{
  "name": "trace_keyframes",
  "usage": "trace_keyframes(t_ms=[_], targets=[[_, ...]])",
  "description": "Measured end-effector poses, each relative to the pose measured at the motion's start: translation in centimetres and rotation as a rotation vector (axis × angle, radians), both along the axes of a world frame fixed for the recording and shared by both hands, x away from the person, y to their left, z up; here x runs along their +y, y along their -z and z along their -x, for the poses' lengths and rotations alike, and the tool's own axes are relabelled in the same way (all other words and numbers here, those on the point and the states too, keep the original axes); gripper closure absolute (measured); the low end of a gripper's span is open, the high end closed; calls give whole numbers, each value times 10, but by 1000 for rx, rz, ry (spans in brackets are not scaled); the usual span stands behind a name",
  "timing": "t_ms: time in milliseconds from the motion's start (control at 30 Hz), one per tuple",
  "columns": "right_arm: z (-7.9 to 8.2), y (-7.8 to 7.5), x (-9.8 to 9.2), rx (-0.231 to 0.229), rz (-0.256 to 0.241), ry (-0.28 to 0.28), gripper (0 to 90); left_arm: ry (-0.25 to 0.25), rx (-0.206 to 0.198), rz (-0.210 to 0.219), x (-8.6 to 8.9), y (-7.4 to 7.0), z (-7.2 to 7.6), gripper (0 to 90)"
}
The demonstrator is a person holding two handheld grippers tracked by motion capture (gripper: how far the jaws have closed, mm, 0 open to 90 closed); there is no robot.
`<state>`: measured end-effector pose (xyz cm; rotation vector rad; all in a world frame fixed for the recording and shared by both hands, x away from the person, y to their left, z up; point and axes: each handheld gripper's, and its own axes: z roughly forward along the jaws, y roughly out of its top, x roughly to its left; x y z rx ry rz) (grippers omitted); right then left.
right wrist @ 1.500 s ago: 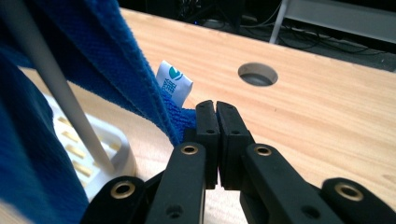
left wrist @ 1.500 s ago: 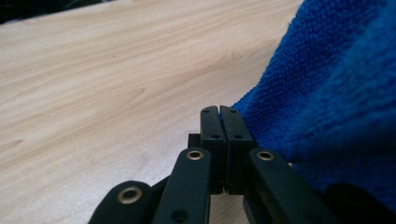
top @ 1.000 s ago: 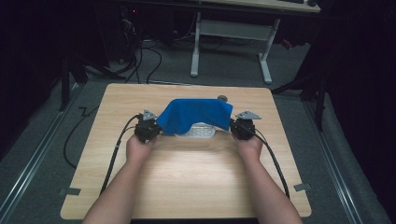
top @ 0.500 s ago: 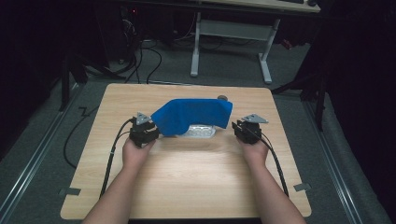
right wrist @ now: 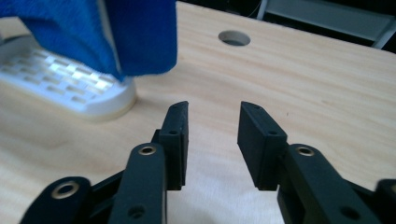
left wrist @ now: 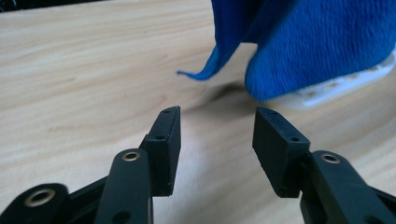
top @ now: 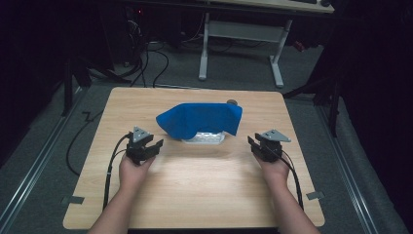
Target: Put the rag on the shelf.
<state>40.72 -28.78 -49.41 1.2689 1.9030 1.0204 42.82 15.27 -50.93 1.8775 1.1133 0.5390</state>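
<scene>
The table has a rectangular light wood-grain top with rounded corners. A round hole is cut near its far edge.

A blue cloth lies at the middle of the far half of the table. Its surface is a soft, fine-napped pile. It is draped in folds over a white tray, so that it stands raised and not flat. One pointed corner of the cloth hangs down toward the wood in the left gripper view.

The tray is a low, oval-edged piece with a smooth rim and a grid of small rectangular slots across its face. It appears to be plastic, though the blur leaves this uncertain. Its near edge projects from under the cloth.

The left gripper is held in the person's left hand, near the left end of the cloth and clear of it. Its two jaws are matte black blocks with flat faces and small screw holes; they stand apart with bare wood between them.

The right gripper is held in the right hand, near the right end of the cloth and not touching it. Its jaws are likewise spread, with nothing between them.

A black cable trails from the left gripper.
</scene>
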Motion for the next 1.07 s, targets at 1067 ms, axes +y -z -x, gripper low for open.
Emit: trace_keyframes(t_ms=[1067], targets=[[115,18,17,-20,14,-110,411,192,23,-12,-20,11,111,430]])
